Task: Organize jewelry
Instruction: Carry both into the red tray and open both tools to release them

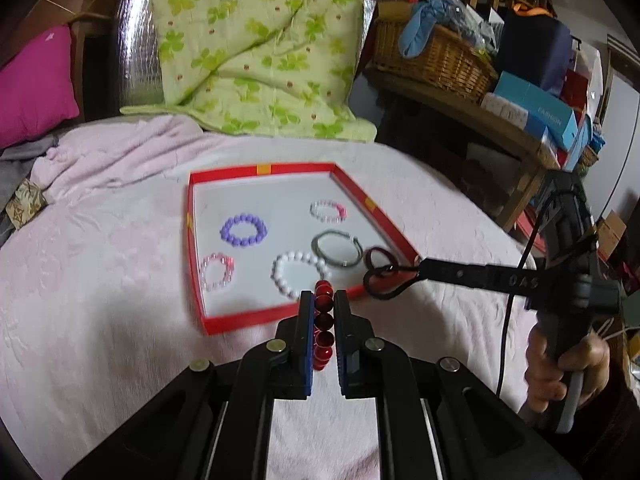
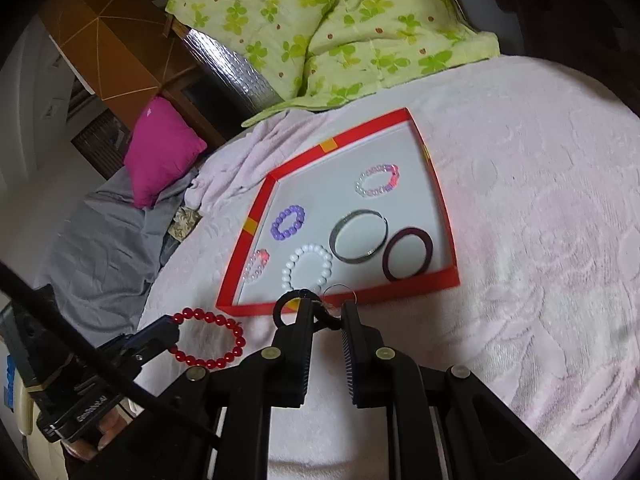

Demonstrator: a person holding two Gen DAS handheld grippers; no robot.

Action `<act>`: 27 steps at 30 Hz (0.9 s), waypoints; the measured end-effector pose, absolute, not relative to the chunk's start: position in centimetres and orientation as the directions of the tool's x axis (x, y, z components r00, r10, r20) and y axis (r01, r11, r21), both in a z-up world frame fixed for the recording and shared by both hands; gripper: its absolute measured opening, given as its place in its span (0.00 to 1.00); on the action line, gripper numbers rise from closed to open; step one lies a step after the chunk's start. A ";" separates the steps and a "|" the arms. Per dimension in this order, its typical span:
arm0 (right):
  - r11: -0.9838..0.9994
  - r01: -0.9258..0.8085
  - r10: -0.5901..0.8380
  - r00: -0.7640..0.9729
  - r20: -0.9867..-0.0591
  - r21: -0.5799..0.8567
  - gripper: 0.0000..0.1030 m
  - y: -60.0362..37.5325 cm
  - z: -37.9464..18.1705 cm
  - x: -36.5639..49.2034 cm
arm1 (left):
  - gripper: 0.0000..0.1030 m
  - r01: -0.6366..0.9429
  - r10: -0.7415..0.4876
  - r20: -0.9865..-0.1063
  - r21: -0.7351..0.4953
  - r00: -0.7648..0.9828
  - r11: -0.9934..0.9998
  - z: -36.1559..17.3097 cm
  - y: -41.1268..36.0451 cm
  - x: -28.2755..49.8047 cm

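A red-rimmed tray [image 1: 260,169] [image 2: 440,196] with a white floor lies on the pink bedspread. It holds a purple bead bracelet [image 1: 243,231] [image 2: 288,222], a white bead bracelet [image 1: 301,273] [image 2: 307,268], two pink-clear bracelets [image 1: 328,211] [image 1: 217,271], a metal bangle [image 1: 337,248] [image 2: 359,241] and a dark maroon bangle [image 2: 408,254]. My left gripper [image 1: 323,300] [image 2: 176,330] is shut on a red bead bracelet [image 1: 323,322] [image 2: 210,338] in front of the tray. My right gripper [image 2: 327,308] [image 1: 394,276] is shut on a black looped keyring piece [image 2: 316,312] [image 1: 380,280] over the tray's near edge.
A green floral quilt [image 1: 256,40] and a magenta pillow [image 1: 32,84] lie behind the tray. A wicker basket [image 1: 432,52] and boxes [image 1: 536,108] crowd a wooden shelf at the right. Grey cloth [image 2: 100,240] lies at the bed's left.
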State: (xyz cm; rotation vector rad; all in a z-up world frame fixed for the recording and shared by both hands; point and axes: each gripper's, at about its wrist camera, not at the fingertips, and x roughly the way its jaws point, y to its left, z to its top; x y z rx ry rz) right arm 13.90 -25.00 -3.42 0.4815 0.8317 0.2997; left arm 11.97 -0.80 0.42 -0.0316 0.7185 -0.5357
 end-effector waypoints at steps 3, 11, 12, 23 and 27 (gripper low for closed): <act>0.848 -0.056 0.429 0.656 -0.621 0.527 0.15 -25.2 -3.2 14.6 | 0.09 0.459 -0.487 -0.594 -0.213 0.640 0.862 1.2 -1.3 12.7; 0.877 0.014 0.332 0.706 -0.626 0.481 0.15 -26.3 -2.1 19.2 | 0.09 0.426 -0.476 -0.577 -0.231 0.664 0.875 2.2 -3.1 18.0; 0.876 0.028 0.322 0.711 -0.626 0.482 0.15 -26.6 -2.0 20.1 | 0.09 0.419 -0.473 -0.579 -0.236 0.664 0.877 2.2 -3.6 19.2; 0.885 0.134 0.226 0.715 -0.662 0.447 0.15 -27.8 -2.4 29.9 | 0.09 0.382 -0.475 -0.603 -0.285 0.641 0.879 -0.4 -6.4 25.6; 0.886 0.146 0.222 0.698 -0.680 0.440 0.15 -27.3 -3.4 32.3 | 0.09 0.370 -0.470 -0.628 -0.294 0.620 0.881 -1.9 -7.0 26.8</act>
